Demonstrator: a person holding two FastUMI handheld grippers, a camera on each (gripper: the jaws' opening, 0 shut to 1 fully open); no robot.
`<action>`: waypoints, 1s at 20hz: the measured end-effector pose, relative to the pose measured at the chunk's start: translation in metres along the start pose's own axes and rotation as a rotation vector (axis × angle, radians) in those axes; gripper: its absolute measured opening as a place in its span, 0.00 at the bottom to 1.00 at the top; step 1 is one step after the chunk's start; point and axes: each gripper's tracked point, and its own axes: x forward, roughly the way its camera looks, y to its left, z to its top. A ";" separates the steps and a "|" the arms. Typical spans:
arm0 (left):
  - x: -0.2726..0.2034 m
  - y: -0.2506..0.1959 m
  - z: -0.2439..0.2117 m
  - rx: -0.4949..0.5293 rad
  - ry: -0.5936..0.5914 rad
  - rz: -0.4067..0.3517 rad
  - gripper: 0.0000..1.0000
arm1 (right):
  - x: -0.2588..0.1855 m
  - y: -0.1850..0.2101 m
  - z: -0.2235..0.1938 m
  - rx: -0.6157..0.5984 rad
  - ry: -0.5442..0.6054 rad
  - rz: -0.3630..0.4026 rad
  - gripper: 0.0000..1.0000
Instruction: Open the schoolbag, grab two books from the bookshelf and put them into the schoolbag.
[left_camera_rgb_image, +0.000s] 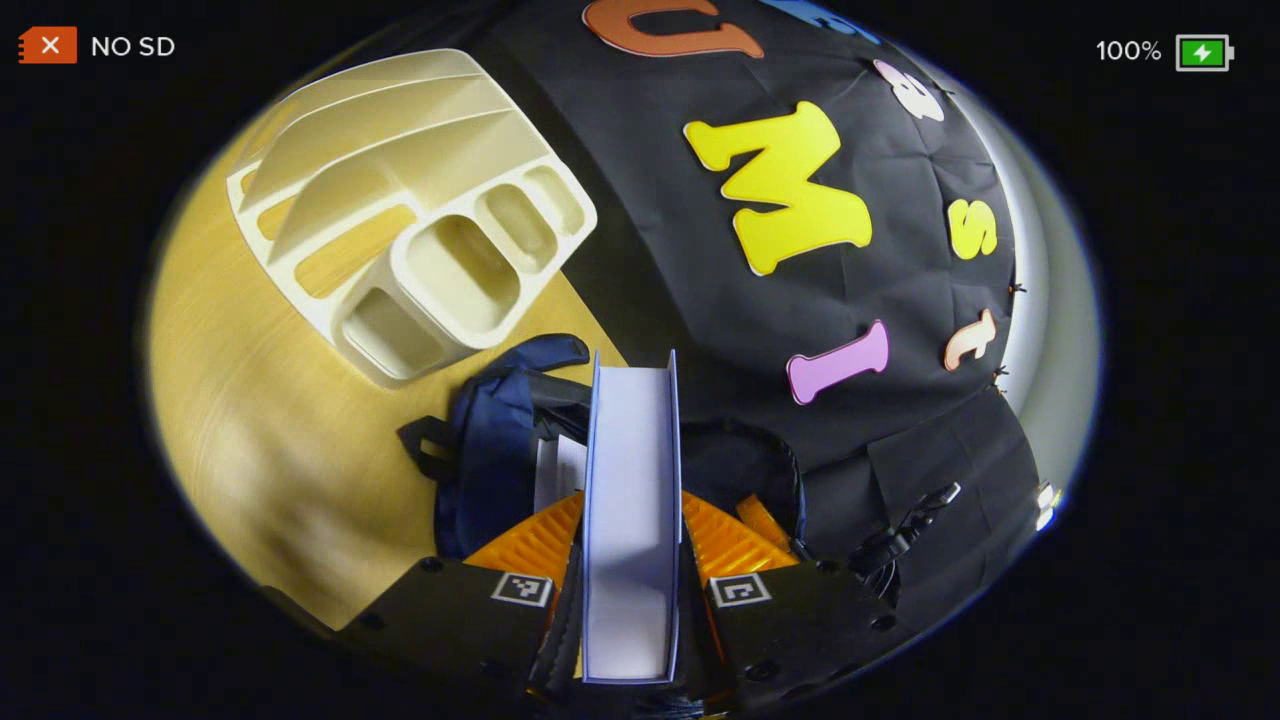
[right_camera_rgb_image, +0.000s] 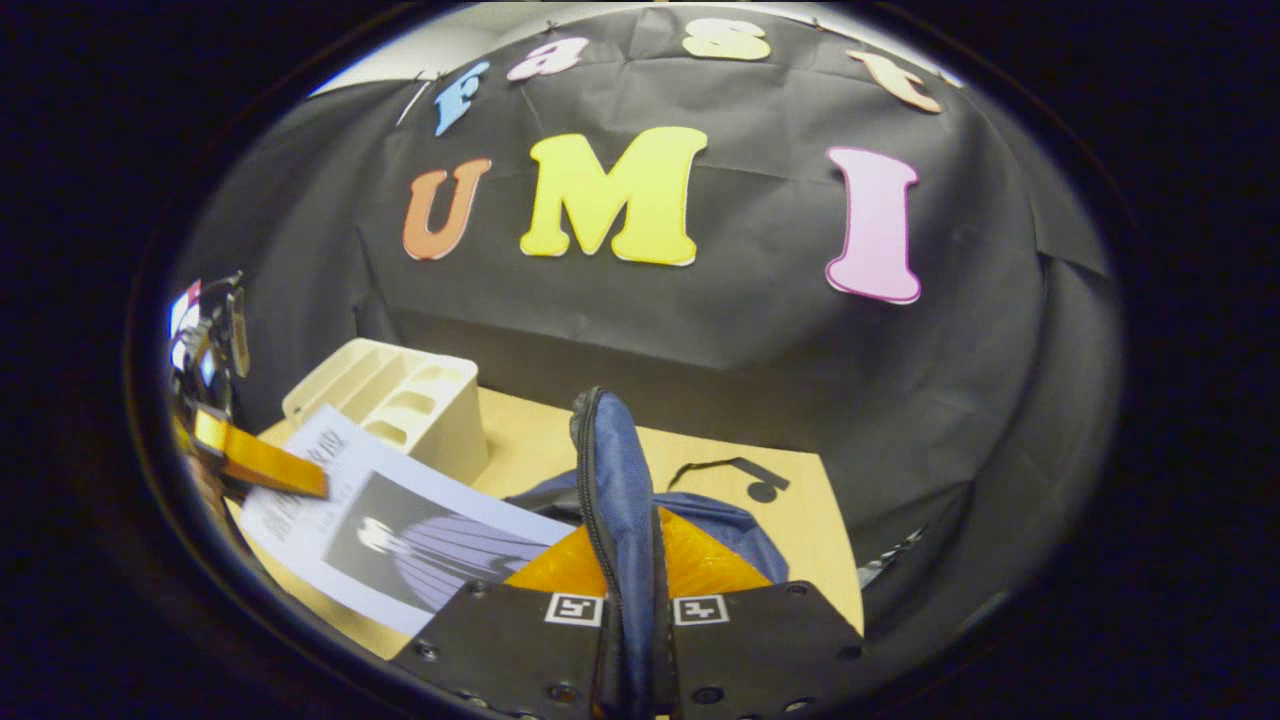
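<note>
My main worry is the book (left_camera_rgb_image: 632, 500) catching on the lip of the schoolbag (left_camera_rgb_image: 490, 450) on its way in: I have it edge-on between the fingers of my left claw (left_camera_rgb_image: 630, 600), which is pinching it by its covers, and if it comes down at a tilt its lower corner could snag the rim or push the soft fabric shut. The second risk is on the other side: my right claw (right_camera_rgb_image: 635, 610) is pressed together on the zippered flap (right_camera_rgb_image: 610, 470) of the bag, holding it upright, and if that thin fabric slips out, the mouth would likely collapse just as the book arrives. A grip this near one end could also let the book pivot. In the left gripper view the book stands straight ahead of the claw with the bag's dark opening directly beyond and below it, and something pale, possibly another book, shows inside; I can't say for certain. In the right gripper view the book lies just left of my claw, its printed cover facing up, and the other claw (right_camera_rgb_image: 262, 462) holds its far end. The bag sits near the surface's (left_camera_rgb_image: 250, 400) back edge, by the booth wall, and the cream bookshelf (left_camera_rgb_image: 420, 210) sits toward the far left corner, with no books visible in it.
</note>
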 end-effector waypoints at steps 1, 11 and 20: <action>0.012 -0.002 -0.006 0.001 0.008 0.007 0.43 | 0.001 -0.004 0.001 0.012 -0.011 0.003 0.11; 0.094 0.019 -0.017 0.040 -0.064 0.093 0.43 | -0.003 0.016 0.005 0.123 -0.050 0.126 0.11; 0.144 0.028 -0.051 0.064 -0.103 0.001 0.44 | -0.005 0.041 -0.001 0.065 -0.086 0.153 0.11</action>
